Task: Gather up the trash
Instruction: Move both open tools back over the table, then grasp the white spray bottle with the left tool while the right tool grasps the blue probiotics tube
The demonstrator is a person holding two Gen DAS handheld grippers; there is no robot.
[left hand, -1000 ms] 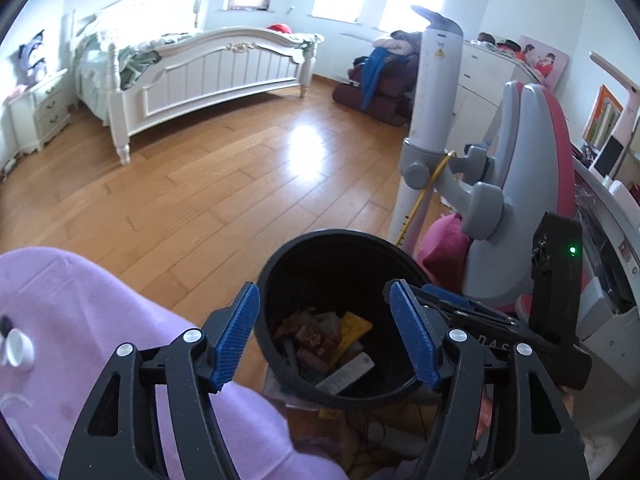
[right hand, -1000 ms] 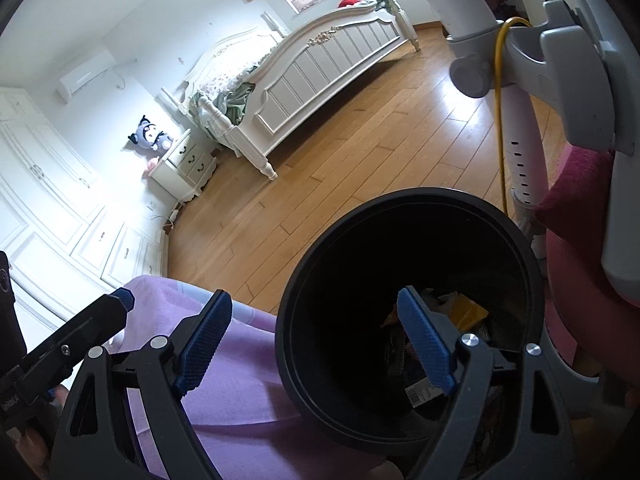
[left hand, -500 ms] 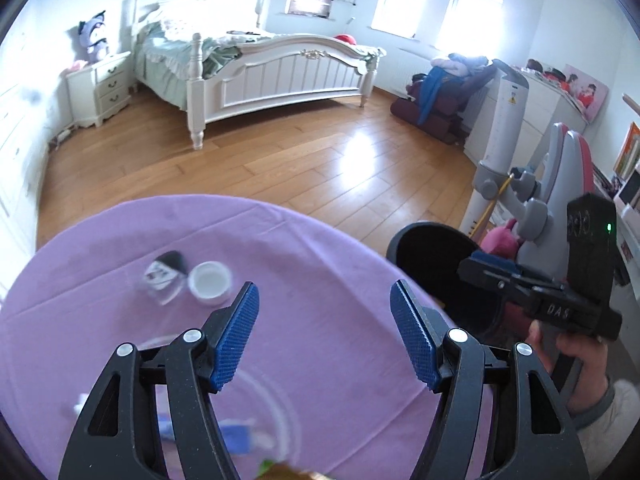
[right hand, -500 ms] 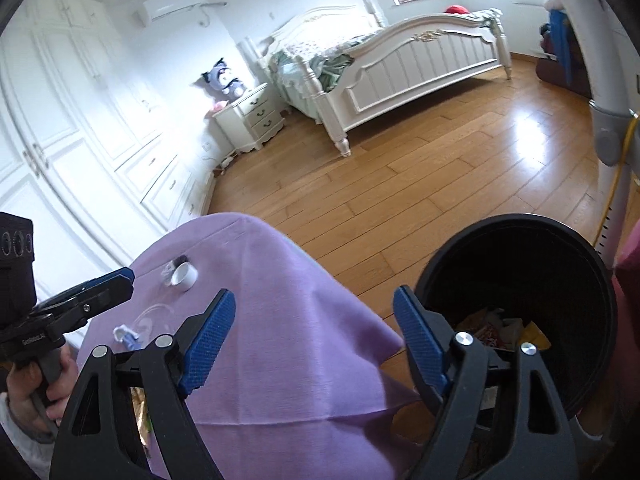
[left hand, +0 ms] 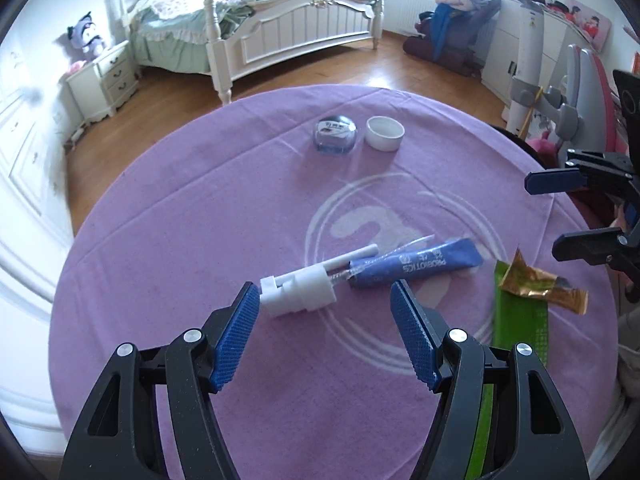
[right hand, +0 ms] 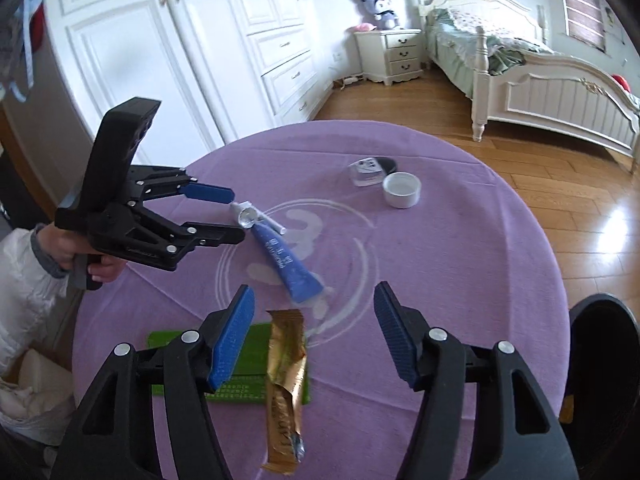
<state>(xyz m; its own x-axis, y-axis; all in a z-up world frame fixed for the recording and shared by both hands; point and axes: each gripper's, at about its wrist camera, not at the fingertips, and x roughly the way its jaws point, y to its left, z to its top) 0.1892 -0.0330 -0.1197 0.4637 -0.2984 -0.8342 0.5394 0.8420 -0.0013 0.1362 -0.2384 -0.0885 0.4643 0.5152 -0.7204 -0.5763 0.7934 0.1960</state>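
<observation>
On the round purple table point(left hand: 200, 208) lie a white pump head point(left hand: 298, 290), a blue tube point(left hand: 416, 266), a gold wrapper point(left hand: 540, 284) on a green packet point(left hand: 520, 316), a small glass jar point(left hand: 335, 136) and a white lid point(left hand: 385, 133). My left gripper point(left hand: 324, 334) is open and empty just above the pump head. My right gripper point(right hand: 314, 336) is open and empty over the gold wrapper point(right hand: 286, 376), green packet point(right hand: 244, 368) and blue tube point(right hand: 288, 264). The black trash bin point(right hand: 604, 360) stands at the table's right edge.
A white bed point(left hand: 288, 28) and nightstand point(left hand: 104, 76) stand across the wooden floor. White wardrobes point(right hand: 200, 40) line the wall behind the table. A grey and pink chair point(left hand: 580, 92) stands beside the table. The jar point(right hand: 366, 170) and lid point(right hand: 402, 190) sit at the table's far side.
Both grippers swung away from over the trash bin and back over the table. Both stayed open and empty. The left one now hovers at the pump head, the right one at the wrappers.
</observation>
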